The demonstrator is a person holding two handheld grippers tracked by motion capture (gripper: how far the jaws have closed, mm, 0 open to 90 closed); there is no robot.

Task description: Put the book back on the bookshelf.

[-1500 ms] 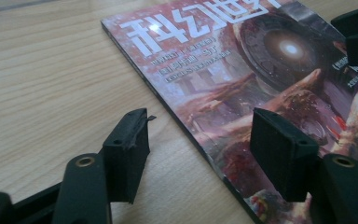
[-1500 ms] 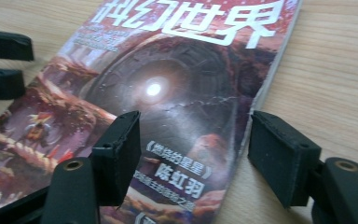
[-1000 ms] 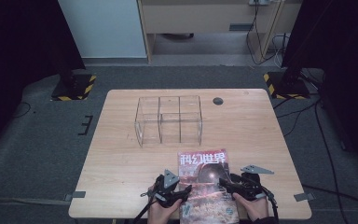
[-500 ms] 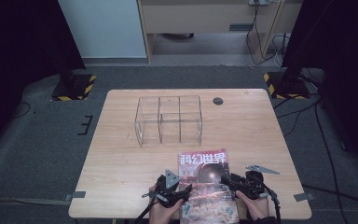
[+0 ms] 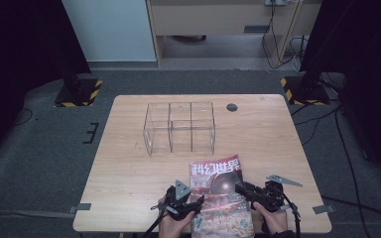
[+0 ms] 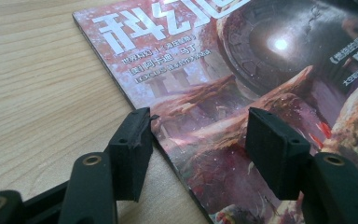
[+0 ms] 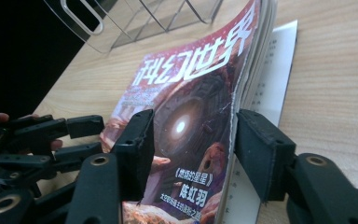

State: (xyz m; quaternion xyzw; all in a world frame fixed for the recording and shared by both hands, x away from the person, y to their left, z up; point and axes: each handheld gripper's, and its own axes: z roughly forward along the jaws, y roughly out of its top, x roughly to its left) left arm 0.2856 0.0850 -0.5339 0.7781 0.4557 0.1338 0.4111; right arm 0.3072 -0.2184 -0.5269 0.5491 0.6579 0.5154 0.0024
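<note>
A magazine is laid at the table's near edge. It is straddled at its spine by the half-open left gripper, ungripped. The right gripper's jaws, just closing, are set around its lifted page edge; whether they press cannot be told.

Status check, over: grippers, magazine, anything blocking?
Left gripper open, straddling the magazine's spine edge. Right gripper jaws just closing around the lifted cover edge, not pinched. Clear organizer stands beyond, nothing blocking.
</note>
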